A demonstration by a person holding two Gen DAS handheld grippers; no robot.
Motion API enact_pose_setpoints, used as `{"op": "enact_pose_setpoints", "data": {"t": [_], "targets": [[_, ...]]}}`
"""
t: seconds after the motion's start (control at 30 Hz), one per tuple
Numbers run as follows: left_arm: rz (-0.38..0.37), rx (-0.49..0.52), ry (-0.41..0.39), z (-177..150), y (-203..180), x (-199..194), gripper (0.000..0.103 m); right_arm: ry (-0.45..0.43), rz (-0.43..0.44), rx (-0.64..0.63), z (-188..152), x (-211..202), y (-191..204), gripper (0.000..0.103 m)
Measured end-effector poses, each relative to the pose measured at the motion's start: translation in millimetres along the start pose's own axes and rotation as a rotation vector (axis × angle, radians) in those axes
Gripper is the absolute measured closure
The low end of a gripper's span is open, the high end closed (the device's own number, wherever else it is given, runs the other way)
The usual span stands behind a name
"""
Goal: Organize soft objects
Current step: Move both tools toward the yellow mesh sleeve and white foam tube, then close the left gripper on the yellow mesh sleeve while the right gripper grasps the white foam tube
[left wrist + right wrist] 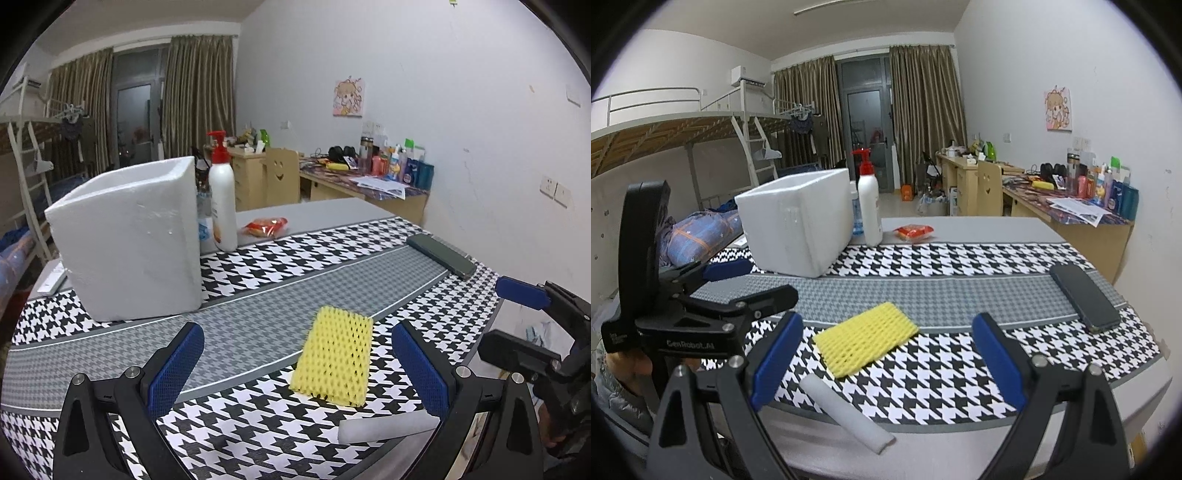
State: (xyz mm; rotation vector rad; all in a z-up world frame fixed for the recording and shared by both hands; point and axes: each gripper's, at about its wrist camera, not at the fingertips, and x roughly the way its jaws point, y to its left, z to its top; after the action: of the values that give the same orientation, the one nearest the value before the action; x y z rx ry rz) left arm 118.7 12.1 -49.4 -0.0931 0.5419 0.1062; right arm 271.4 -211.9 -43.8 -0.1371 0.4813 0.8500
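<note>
The white foam box (129, 240) stands tall ahead and to the left of the left claw (295, 369), open top up, well apart from both claws and looking like the place the soft things belong. It sits on the houndstooth surface (332, 243) at the far side of the grey band.

Down a size: the yellow foam net (334, 356) lies flat on the surface directly ahead of the left claw, a touch right of centre between its blue pads. From this claw its long axis runs almost straight away, so the spread jaws would straddle its narrow width as they stand. The left claw is wide open and holds nothing.

From the right claw (886, 363), also wide open and empty, the net (866, 339) lies ahead and slightly left, its long axis slanting across the line of approach. That makes the left claw the better-lined one for this piece, by the look of it.

Smallest now: the white foam roll (846, 419) lies nearest of all, low and just left of centre under the right claw, slanting away to the left. In the left view the roll (384, 428) lies crosswise, just beside the right pad (421, 373). The right claw seems closer to it.
</note>
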Motion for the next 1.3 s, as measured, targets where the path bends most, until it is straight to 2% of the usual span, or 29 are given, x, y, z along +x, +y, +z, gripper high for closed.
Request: {"op": "enact_pose_setpoints", "data": {"t": [0.37,0.43,0.7,0.87,1.07,1.2,1.3], "targets": [[-0.013,0.038,0.098,-8,-11,35,0.001,0.053,0.026,0.017,-21,6,-10,0.008],[0.000,0.046,0.124,-9,-13,41,0.001,0.061,0.026,0.010,-23,8,-11,0.008],[-0.026,0.084,0.188,-15,-19,57,0.001,0.103,0.040,-0.023,-33,17,-11,0.008],[-0.028,0.097,0.243,-18,-18,72,0.006,0.139,0.072,-0.010,-38,20,-18,0.008],[-0.053,0.102,0.300,-25,-19,87,0.015,0.162,0.104,-0.050,-48,19,-11,0.008],[-0.075,0.105,0.328,-27,-21,91,0.017,0.177,0.140,-0.087,-52,21,-4,0.008],[-0.091,0.115,0.356,-29,-23,97,0.022,0.197,0.151,-0.109,-56,23,-1,0.013]]}}
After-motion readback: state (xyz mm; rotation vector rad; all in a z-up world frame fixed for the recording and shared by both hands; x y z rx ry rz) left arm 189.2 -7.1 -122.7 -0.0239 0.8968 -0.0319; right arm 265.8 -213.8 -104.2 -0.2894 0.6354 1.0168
